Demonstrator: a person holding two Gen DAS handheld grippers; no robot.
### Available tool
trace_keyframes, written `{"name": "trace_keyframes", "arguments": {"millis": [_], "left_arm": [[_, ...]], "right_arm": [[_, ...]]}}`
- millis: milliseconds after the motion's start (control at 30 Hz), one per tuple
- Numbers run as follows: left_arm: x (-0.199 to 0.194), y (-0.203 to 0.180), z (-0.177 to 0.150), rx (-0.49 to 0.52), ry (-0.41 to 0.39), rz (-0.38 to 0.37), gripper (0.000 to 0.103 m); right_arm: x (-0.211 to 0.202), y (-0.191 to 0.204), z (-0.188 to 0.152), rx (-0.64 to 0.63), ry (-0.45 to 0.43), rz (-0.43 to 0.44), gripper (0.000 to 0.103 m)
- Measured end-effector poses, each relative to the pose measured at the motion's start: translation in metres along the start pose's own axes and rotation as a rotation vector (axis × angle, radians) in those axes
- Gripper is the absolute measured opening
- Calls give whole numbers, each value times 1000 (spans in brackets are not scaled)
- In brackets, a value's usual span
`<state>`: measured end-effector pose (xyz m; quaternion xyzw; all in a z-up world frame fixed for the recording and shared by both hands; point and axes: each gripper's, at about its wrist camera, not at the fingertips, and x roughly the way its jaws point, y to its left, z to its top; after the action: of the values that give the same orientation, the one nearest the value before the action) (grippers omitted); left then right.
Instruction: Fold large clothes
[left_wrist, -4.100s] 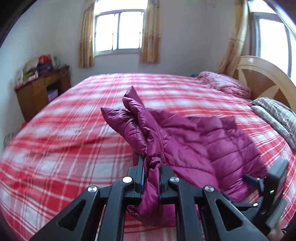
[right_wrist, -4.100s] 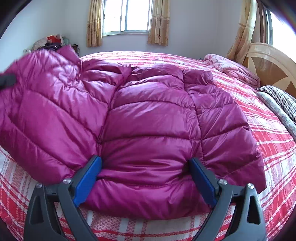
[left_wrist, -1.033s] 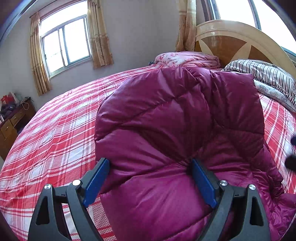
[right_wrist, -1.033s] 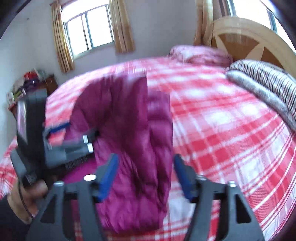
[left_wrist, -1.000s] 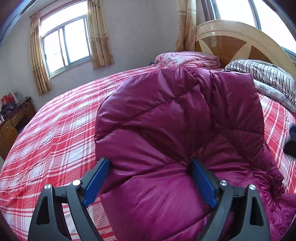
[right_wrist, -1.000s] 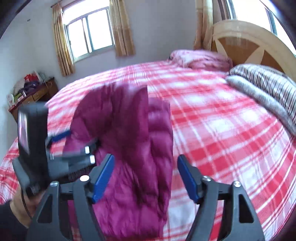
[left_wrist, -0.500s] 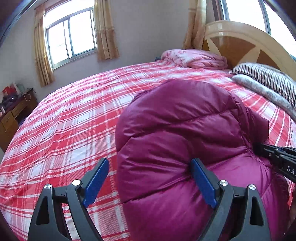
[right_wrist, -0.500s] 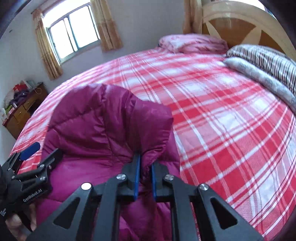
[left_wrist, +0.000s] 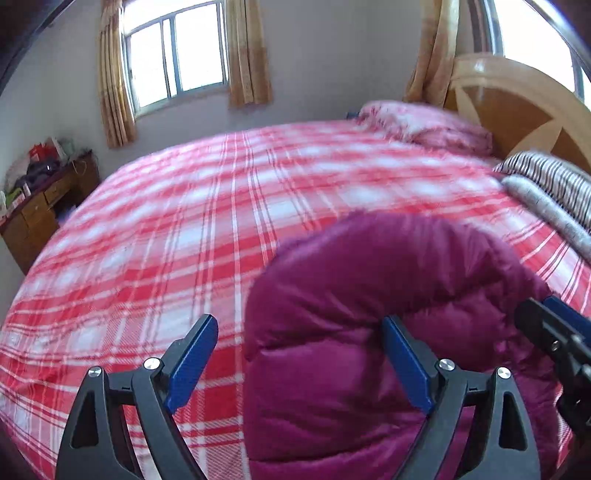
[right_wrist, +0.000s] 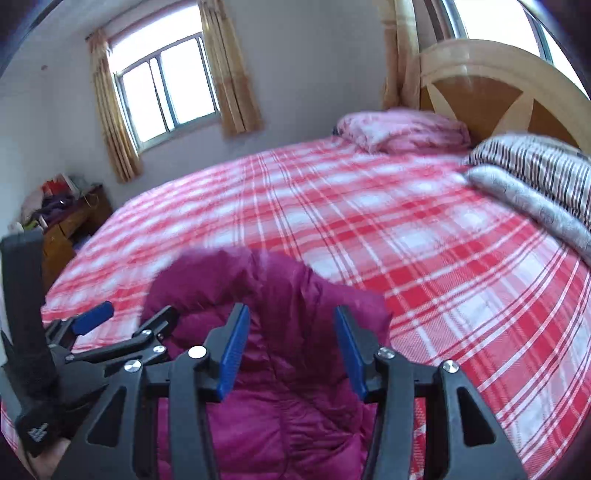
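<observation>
**Both tongs open over the folded jacket**

We hold the left tongs (left_wrist: 299, 354) spread wide, gripping nothing, with their right finger (left_wrist: 406, 365) against the puffy magenta jacket (left_wrist: 369, 332). The right tongs (right_wrist: 290, 347) also stand open around its raised fold. The jacket sits bundled on the plaid bed (left_wrist: 221, 221) at six o'clock (we judge it released to settle). Its near edge is cut off below, and blur hides the seams.

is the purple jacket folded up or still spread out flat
Folded. The jacket sits as a thick, compact bundle with a rounded doubled-over top edge on the bed, no sleeves splayed out.
</observation>
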<state>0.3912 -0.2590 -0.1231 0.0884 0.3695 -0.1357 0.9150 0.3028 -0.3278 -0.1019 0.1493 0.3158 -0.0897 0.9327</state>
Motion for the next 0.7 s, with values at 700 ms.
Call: {"name": "trace_keyframes", "arguments": {"millis": [700], "left_arm": [[47,3,-24,-96,140,-86,102]], "right_arm": [[40,-23,-27,30,55,2,51]]}}
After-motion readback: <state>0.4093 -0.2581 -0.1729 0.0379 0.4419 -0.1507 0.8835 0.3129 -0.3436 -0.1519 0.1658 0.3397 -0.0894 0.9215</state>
